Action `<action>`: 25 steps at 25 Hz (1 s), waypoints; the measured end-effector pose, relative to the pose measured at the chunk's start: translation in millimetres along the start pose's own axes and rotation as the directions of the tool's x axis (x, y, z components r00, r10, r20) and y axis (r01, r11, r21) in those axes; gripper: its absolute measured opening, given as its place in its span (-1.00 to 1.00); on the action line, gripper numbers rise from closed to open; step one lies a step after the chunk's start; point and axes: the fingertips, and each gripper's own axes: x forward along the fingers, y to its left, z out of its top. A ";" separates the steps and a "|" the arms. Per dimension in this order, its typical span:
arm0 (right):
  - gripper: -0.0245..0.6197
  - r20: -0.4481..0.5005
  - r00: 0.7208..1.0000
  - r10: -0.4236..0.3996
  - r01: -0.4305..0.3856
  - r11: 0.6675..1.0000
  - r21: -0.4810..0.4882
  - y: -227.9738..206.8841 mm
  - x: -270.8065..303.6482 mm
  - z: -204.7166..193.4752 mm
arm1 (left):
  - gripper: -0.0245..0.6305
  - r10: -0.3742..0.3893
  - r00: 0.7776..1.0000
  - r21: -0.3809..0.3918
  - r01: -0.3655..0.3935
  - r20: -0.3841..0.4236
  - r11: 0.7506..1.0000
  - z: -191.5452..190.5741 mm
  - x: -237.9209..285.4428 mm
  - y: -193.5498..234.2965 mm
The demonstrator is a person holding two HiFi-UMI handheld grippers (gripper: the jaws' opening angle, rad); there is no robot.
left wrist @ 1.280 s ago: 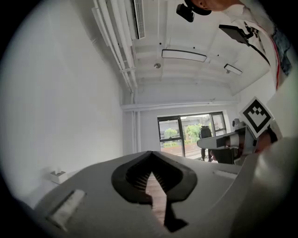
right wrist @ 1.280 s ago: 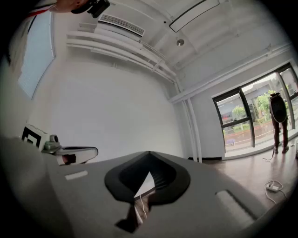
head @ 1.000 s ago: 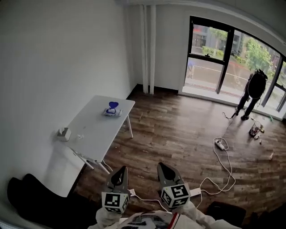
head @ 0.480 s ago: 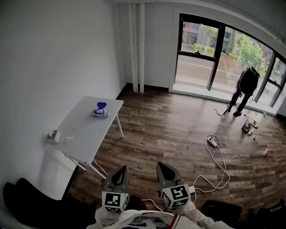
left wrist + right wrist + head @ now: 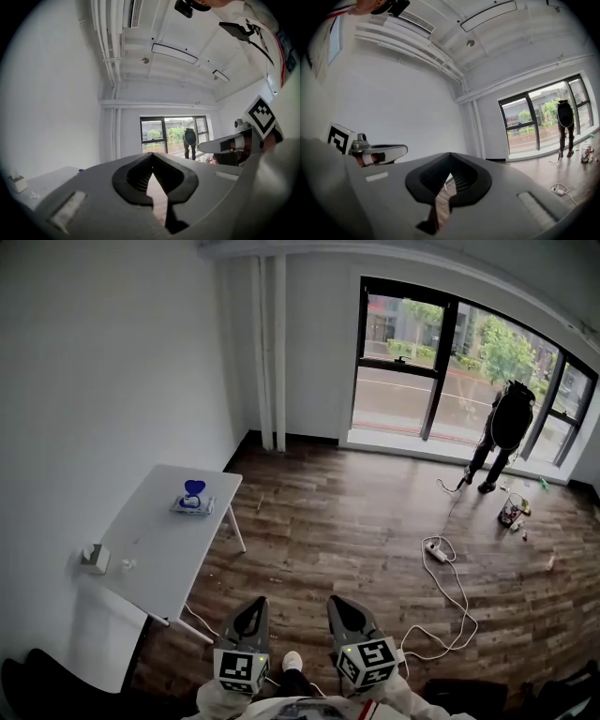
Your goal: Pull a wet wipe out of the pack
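1. The dark wood floor fills most of the room, and a wide black-framed window runs along the far wall.
2. A white table stands against the left wall, its long side running away from the camera.
3. A person in dark clothes stands at the window, well apart from the table.
4. The left gripper and the right gripper sit side by side at the bottom of the head view and point level into the room. Each gripper view shows its fingers pressed together at the tips with nothing between them.
5. A white power strip lies on the floor, and its cable loops back toward the grippers.
6. The wet wipe pack lies flat at the far end of the table, far from both grippers. Its long axis runs across the table's width. A blue piece stands up on its top; whether this is a lid or a wipe cannot be told.
7. A small white box sits at the table's near left edge; its contents are too small to make out.
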 end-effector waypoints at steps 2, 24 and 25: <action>-0.91 -0.006 1.000 -0.014 0.014 1.000 0.001 -10.0 14.2 2.0 | -0.91 -0.006 1.000 -0.003 0.006 0.001 1.000 1.1 17.0 8.4; -0.91 -0.081 0.995 -0.052 0.053 0.999 0.009 -47.2 193.1 5.8 | -0.91 -0.022 1.000 -0.033 0.021 -0.014 0.999 -14.2 160.6 131.2; -0.91 -0.082 0.995 -0.056 0.057 0.998 0.007 -48.4 199.7 6.8 | -0.91 -0.026 1.000 -0.032 0.026 -0.010 0.999 -13.9 166.0 135.9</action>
